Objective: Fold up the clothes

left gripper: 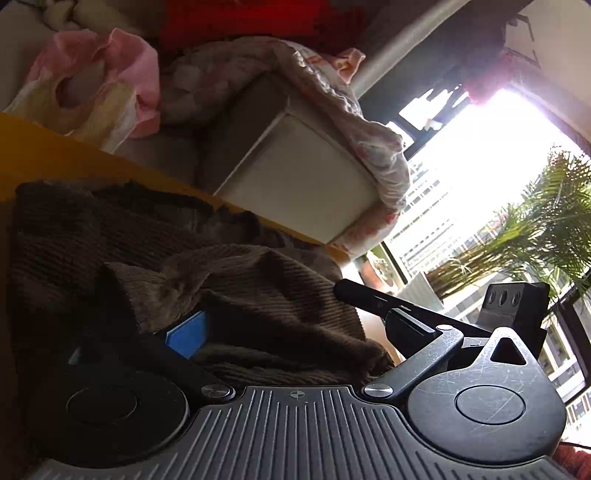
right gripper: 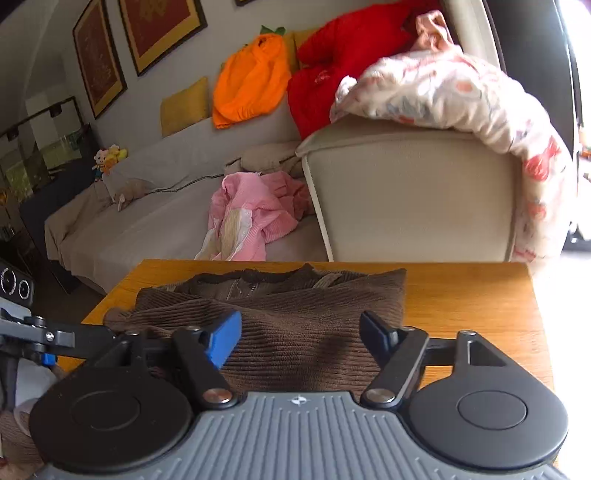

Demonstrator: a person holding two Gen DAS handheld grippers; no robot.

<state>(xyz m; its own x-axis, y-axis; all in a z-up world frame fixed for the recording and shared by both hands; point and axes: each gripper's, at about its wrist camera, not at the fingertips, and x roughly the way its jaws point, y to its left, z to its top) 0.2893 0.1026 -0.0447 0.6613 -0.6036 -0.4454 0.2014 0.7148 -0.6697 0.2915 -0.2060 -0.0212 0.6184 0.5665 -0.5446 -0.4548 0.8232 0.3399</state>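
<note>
Seeing my right gripper [right gripper: 299,336] jaws apart over ribbed brown knit sweater [right gripper: 295,317], rumpled on smooth wooden desk [right gripper: 469,291], left gripper [left gripper: 266,314] jaws wide around a fold.

A wooden table [right gripper: 461,291] with an orange-brown top carries a brown ribbed knit garment [right gripper: 295,332]. The garment lies rumpled across the middle and left of the top, its collar toward the far edge; the right side is bare wood.

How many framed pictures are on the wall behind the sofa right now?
3. Two large framed pictures hang side by side at upper left, the left picture and the right picture. A third frame shows only its corner at the top edge. More may be out of view.
</note>
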